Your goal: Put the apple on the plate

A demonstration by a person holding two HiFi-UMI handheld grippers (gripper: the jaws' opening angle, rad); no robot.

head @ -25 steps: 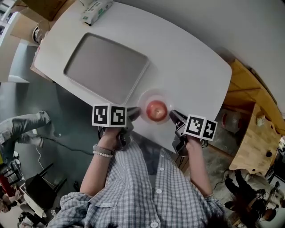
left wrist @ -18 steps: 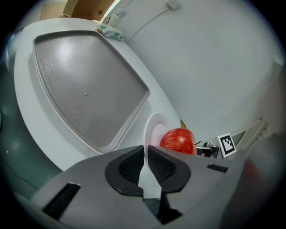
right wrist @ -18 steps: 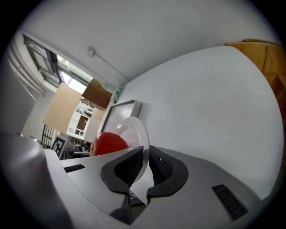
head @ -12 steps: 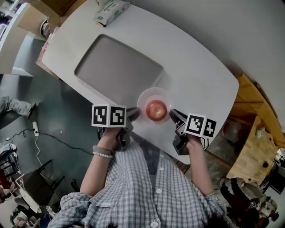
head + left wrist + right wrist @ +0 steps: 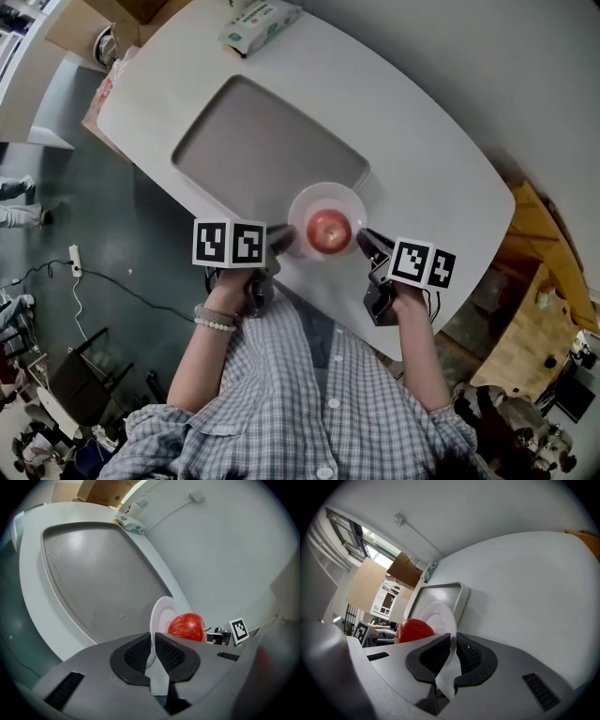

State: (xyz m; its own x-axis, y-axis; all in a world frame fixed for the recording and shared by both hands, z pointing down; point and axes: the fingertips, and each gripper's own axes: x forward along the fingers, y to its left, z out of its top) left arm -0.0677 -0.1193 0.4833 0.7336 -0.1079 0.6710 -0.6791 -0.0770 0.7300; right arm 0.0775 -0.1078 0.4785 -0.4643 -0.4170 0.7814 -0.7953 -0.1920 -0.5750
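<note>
White tabletop (image 5: 422, 141) of rounded outline carried a grey tray (image 5: 267, 150) and, at its far edge, a green-and-white packet (image 5: 260, 21). Grey floor (image 5: 112, 244) lay beyond the tabletop's left side.

Task item: the red apple (image 5: 328, 230) sat on the white plate (image 5: 349, 202), at about its middle. In the head view the plate overlapped the tray's near right corner. Whether the plate rested on a surface or was held clear of it could not be determined.

Left tongs (image 5: 286, 241): pinching the plate's left rim. The left gripper view confirmed this, with the tongs (image 5: 153, 644) pressed on the thin rim of the plate (image 5: 159, 616) and the apple (image 5: 187, 626) just behind.

Right tongs (image 5: 367, 242): pinching the plate's right rim. The right gripper view showed the tongs (image 5: 452, 651) gripping the edge of the plate (image 5: 440, 616), with the apple (image 5: 415, 629) to the left and the tray (image 5: 438, 592) beyond.

Both marker cubes, left (image 5: 230, 243) and right (image 5: 422, 263), faced the head camera. The person wore a checked shirt (image 5: 309, 403).
</note>
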